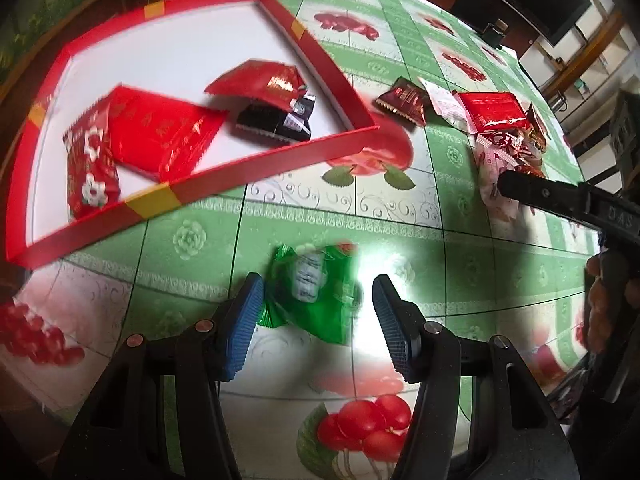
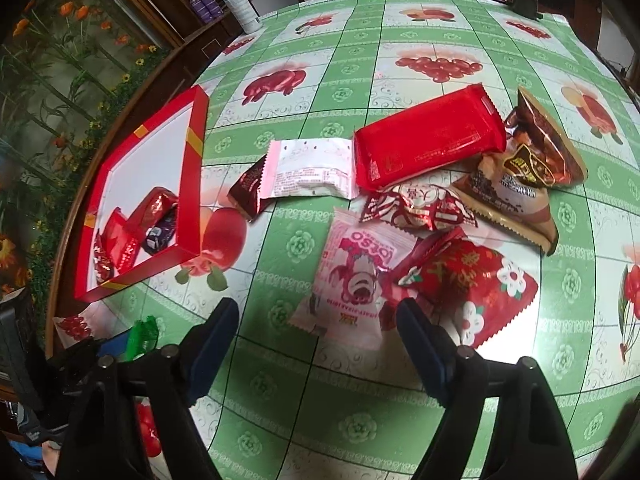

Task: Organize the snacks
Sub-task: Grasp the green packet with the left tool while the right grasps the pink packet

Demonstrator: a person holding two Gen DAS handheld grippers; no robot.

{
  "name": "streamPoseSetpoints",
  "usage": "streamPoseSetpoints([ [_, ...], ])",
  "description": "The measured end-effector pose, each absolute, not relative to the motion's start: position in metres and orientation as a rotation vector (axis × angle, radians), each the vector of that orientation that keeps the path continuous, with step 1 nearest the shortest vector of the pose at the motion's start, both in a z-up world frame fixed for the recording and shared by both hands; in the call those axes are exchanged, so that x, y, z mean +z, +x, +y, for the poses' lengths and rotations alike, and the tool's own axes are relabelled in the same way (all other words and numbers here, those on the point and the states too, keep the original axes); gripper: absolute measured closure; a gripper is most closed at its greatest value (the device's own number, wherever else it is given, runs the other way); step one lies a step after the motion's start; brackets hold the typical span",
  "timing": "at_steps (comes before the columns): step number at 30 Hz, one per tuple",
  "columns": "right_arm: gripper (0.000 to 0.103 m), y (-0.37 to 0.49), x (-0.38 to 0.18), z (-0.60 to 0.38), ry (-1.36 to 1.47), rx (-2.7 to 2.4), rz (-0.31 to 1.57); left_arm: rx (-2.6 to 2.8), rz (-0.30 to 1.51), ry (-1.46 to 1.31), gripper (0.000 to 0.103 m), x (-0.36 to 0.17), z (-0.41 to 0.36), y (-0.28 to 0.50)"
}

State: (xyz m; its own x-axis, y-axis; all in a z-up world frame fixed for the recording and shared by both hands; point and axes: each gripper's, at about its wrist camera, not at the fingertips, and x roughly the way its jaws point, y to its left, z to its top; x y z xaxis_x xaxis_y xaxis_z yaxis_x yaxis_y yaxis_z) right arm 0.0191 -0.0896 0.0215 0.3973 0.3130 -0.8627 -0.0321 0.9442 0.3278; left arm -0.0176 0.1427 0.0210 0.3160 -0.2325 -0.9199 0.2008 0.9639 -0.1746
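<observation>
Left wrist view: my left gripper [image 1: 318, 330] stands open astride the green packet [image 1: 316, 292], low centre, pads not pressing, so no grip. Red box [image 1: 320, 58], upper left, already holds packets. Right gripper [image 2: 316, 342] hangs open above the pink packet [image 2: 356, 276], likely next.

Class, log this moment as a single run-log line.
left gripper: open over green foil snack packet | right gripper: open above pink bear-print packet | red cardboard tray: holds four snacks

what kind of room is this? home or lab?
Most likely a home dining or living room. A green fruit-print vinyl tablecloth covers the table, a flower-painted glass cabinet panel stands beside it, and household bottles sit on a dark wooden shelf behind.
</observation>
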Motion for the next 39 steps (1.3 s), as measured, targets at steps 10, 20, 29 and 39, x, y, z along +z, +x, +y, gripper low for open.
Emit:
streamPoseSetpoints([
  [10, 0.058, 0.03, 0.012, -0.092, 0.262, 0.196, 1.16, -0.3, 1.186, -0.005, 0.057, 0.02, 0.139, -0.015],
  [20, 0.069, 0.014, 0.017, -0.09, 0.239, 0.222, 1.117, -0.398, 1.157, -0.061, 0.07, 0.02, 0.135, -0.019],
  [29, 0.069, 0.0, 0.033, -0.073, 0.229, 0.279, 1.083, -0.455, 1.115, -0.074, 0.071, 0.038, 0.127, -0.023],
  [39, 0.069, 0.0, 0.038, -0.06, 0.217, 0.305, 1.075, -0.466, 1.101, -0.09, 0.071, 0.047, 0.128, -0.022],
])
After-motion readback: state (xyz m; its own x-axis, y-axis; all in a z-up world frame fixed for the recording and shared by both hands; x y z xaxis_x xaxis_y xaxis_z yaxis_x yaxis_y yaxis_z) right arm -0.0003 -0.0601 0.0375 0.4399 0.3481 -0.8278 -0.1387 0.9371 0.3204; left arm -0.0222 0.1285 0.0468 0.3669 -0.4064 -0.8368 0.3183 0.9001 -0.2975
